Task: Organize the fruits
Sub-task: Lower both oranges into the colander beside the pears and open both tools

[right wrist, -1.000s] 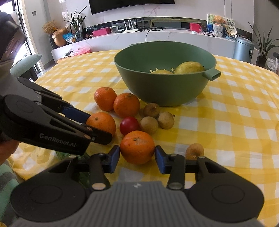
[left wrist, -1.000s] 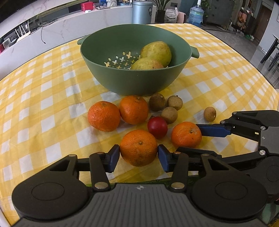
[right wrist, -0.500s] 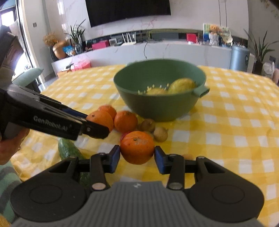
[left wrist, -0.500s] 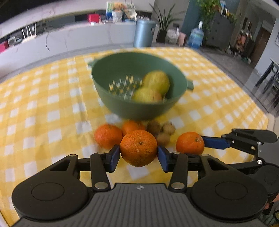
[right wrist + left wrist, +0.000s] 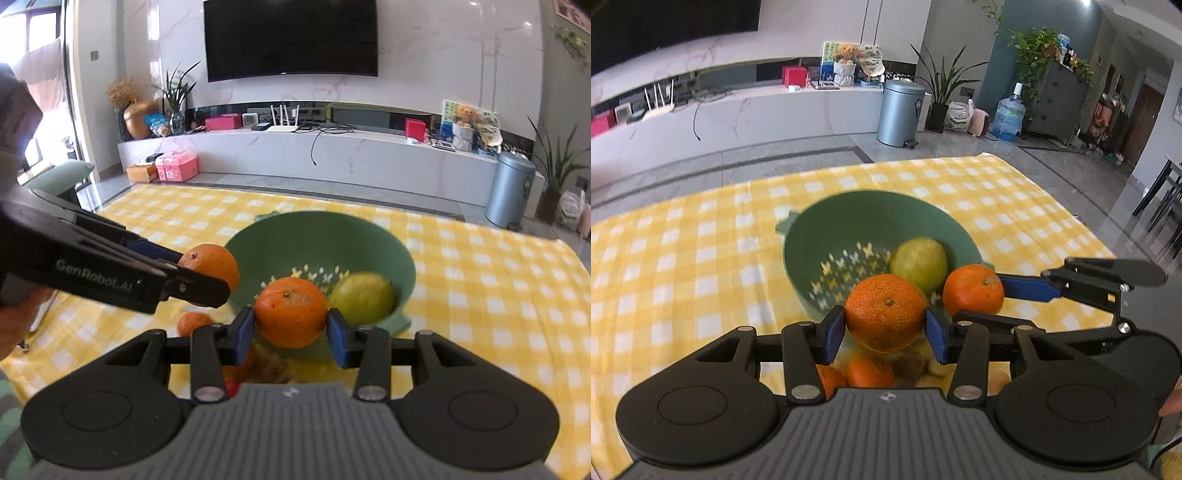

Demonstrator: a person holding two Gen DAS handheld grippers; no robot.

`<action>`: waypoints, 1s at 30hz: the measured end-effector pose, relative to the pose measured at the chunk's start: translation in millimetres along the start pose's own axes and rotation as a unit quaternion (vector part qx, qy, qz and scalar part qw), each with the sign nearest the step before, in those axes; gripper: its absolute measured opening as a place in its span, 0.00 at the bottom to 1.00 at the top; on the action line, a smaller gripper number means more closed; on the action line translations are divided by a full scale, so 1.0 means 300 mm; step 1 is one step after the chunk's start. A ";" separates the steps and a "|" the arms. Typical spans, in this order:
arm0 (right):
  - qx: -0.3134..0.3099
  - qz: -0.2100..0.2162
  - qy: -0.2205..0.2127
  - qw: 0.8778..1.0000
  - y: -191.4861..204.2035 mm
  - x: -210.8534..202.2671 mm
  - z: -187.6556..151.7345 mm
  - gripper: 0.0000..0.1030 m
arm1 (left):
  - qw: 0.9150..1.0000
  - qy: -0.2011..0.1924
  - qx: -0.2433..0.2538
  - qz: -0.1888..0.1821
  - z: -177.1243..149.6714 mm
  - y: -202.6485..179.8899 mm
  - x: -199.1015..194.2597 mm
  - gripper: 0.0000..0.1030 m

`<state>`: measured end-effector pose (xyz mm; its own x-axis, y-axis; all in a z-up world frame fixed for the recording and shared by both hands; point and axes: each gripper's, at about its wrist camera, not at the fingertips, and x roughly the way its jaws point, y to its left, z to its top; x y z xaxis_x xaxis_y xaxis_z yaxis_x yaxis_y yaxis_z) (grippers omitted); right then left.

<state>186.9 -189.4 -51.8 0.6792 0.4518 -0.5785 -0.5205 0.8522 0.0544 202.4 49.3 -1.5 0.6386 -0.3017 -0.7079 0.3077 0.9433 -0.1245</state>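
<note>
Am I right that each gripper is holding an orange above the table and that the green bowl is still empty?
Not quite: the green bowl is not empty; a yellow-green fruit lies in it, as the left wrist view shows. The left gripper and right gripper do each hold an orange.

Two oranges (image 5: pixel 884 312) (image 5: pixel 290 312) aloft; pears (image 5: pixel 919 264) in green colander (image 5: pixel 827 236).

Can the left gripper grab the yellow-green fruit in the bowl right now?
Probably not. The left gripper is shut on an orange, so its jaws are full. The yellow-green fruit lies uncovered in the green bowl, so dropping the orange first would free it.
</note>
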 end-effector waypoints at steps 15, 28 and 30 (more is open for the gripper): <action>-0.062 0.007 0.027 0.998 -0.060 0.257 0.111 0.39 | 0.997 0.007 0.024 0.071 0.041 0.076 0.136 0.51; -0.102 0.034 0.064 0.992 -0.066 0.365 0.121 0.39 | 0.994 -0.006 0.083 0.078 0.034 0.052 0.164 0.51; -0.102 0.035 0.067 0.992 -0.063 0.371 0.124 0.39 | 0.994 -0.007 0.079 0.077 0.036 0.058 0.167 0.51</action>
<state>291.7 -145.4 -87.1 0.5702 0.4573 -0.6825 -0.6673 0.7423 -0.0601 247.4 49.0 -31.7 0.6963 -0.1590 -0.6999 0.3123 0.9451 0.0961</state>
